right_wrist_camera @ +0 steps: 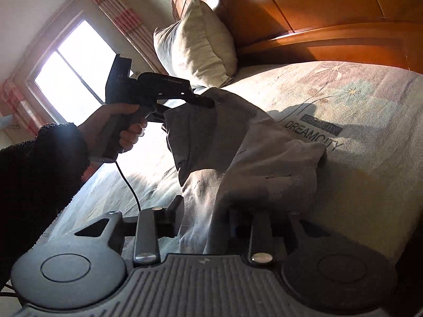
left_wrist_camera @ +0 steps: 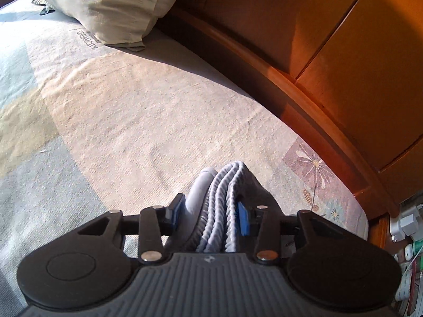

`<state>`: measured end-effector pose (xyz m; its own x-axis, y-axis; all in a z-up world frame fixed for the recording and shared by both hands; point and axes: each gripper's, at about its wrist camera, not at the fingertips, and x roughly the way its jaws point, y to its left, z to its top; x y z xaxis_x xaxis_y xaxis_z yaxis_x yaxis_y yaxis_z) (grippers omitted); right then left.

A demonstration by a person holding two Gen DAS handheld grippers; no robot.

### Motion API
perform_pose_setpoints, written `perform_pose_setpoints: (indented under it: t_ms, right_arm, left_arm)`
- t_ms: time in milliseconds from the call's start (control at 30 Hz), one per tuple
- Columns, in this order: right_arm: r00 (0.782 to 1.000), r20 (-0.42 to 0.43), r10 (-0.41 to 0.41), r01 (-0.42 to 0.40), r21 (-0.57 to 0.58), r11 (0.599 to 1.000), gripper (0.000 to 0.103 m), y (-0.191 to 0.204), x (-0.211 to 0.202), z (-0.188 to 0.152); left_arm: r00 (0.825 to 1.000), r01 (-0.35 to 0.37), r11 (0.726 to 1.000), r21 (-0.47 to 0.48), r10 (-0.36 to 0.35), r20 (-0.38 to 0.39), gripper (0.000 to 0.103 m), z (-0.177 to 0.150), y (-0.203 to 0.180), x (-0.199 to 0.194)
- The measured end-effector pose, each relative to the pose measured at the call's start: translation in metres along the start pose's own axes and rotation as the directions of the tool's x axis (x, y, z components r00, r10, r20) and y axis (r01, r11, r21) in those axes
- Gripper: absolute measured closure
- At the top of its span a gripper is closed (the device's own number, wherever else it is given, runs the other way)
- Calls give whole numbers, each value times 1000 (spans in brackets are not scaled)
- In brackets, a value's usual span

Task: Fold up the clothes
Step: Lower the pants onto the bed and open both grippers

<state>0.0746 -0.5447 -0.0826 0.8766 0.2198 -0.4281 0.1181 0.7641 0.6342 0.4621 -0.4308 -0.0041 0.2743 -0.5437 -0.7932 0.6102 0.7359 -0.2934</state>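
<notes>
Left tongs [left_wrist_camera: 208, 211] and right tongs [right_wrist_camera: 206, 219] both clamp grey garment [right_wrist_camera: 264, 153], lifted between them above bed [left_wrist_camera: 132, 105]; fold unfinished

Ahead of our left claw we see a sheet [left_wrist_camera: 127, 111] printed with DREAMCITY and flowers. Far ahead and to the left a pillow [left_wrist_camera: 111, 5] leans against the wooden headboard [left_wrist_camera: 330, 52], which runs along the right. Beyond our right claw, to the upper left, a bright window [right_wrist_camera: 71, 66] sits between striped curtains [right_wrist_camera: 119, 15].
</notes>
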Motion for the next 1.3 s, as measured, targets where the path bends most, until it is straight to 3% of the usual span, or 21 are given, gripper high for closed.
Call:
perform_pose_setpoints:
  t_ms: [100, 233, 367, 433, 500, 533, 567, 633, 733, 767, 800, 867, 967, 1067, 1167, 1267, 1300]
  right_arm:
    - [1000, -17, -7, 8, 63, 998, 45, -15, 0, -5]
    - [999, -8, 35, -32, 233, 972, 36, -45, -2, -9]
    - [994, 67, 88, -108, 436, 893, 32, -83, -4, -9]
    - [981, 132, 139, -189, 536, 823, 31, -100, -2, -8]
    - [975, 174, 137, -216, 612, 761, 29, -111, 4, -5]
    - [975, 188, 119, -212, 622, 754, 29, -113, 6, -1]
    - [977, 194, 84, -187, 604, 775, 29, -111, 7, 6]
    - [982, 187, -3, -95, 510, 855, 33, -98, 6, 23]
    - [979, 179, -92, 28, 332, 943, 64, -79, 5, 40]
    - [975, 165, -151, 102, 274, 956, 80, -75, 5, 43]
    - [962, 147, -229, 194, 219, 956, 87, -73, 5, 44]
    - [923, 136, -360, 344, 128, 930, 87, -69, 4, 42]
    - [882, 179, -435, 437, 32, 899, 85, -54, -4, 40]
    - [901, 205, -383, 411, -115, 904, 79, -26, 5, 40]
    - [931, 149, -334, 362, -244, 900, 65, -9, 36, 36]
    - [901, 117, -418, 434, -273, 859, 66, -18, 56, 30]
    - [906, 118, -407, 423, -264, 867, 70, -24, 53, 29]
  left_arm:
    - [998, -28, 999, -29, 29, 61, 53, 6, 11, -23]
    - [997, 57, 998, -28, -55, 63, 44, -9, 12, -46]
    - [983, 183, 983, -10, -183, -1, 41, -57, 5, -40]
    - [972, 233, 972, -19, -233, -27, 41, -86, 2, -34]
    - [960, 275, 961, -25, -276, -52, 41, -113, -1, -27]
    - [957, 282, 959, -32, -283, -64, 41, -120, -1, -25]
    - [954, 287, 957, -39, -289, -76, 41, -126, -1, -22]
    - [948, 297, 953, -54, -301, -100, 41, -139, -2, -18]
    - [956, 284, 959, -10, -284, -78, 40, -133, -4, -21]
    - [958, 278, 960, 6, -277, -69, 40, -131, -5, -22]
    - [961, 273, 962, 21, -271, -61, 40, -128, -6, -23]
    - [965, 261, 964, 52, -259, -44, 40, -124, -7, -26]
    - [970, 243, 965, 97, -242, -17, 33, -117, -10, -29]
    - [976, 213, 965, 155, -218, 18, 32, -107, -15, -28]
    - [991, 108, 969, 220, -124, 58, 32, -100, -16, -7]
    - [999, -20, 983, 183, 15, 29, 32, -107, 7, 17]
    - [999, -10, 983, 186, 3, 40, 32, -113, 15, 17]
